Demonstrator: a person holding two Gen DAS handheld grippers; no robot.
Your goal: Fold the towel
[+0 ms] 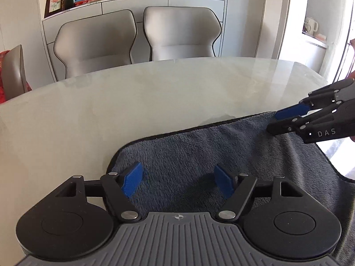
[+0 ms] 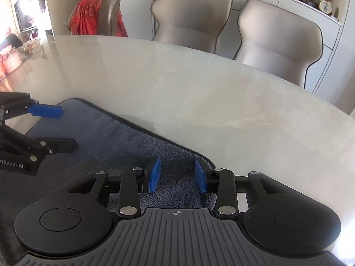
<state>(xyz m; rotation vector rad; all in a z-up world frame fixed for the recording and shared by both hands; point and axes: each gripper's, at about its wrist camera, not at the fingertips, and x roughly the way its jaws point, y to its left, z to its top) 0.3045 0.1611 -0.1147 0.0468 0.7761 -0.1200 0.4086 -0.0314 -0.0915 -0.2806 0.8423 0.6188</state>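
Grey towel (image 1: pixel 199 150) lies flat on the counter (image 1: pixel 133 97); left tongs (image 1: pixel 179 181) and right tongs (image 2: pixel 177 175) hover released above it.

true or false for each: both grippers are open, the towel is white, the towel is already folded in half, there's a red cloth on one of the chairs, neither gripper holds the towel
1. Both grippers are open. True: the left gripper and the right gripper each show a clear gap between their blue fingers.
2. The towel is white. False: the towel is blue-grey with a dark edge; the table is the pale one.
3. The towel is already folded in half. False: it lies spread in one layer, with no fold in view.
4. A red cloth hangs on one of the chairs. True: the red cloth is draped over a chair at the far end.
5. Neither gripper holds the towel. True: nothing is pinched between either pair of fingers.
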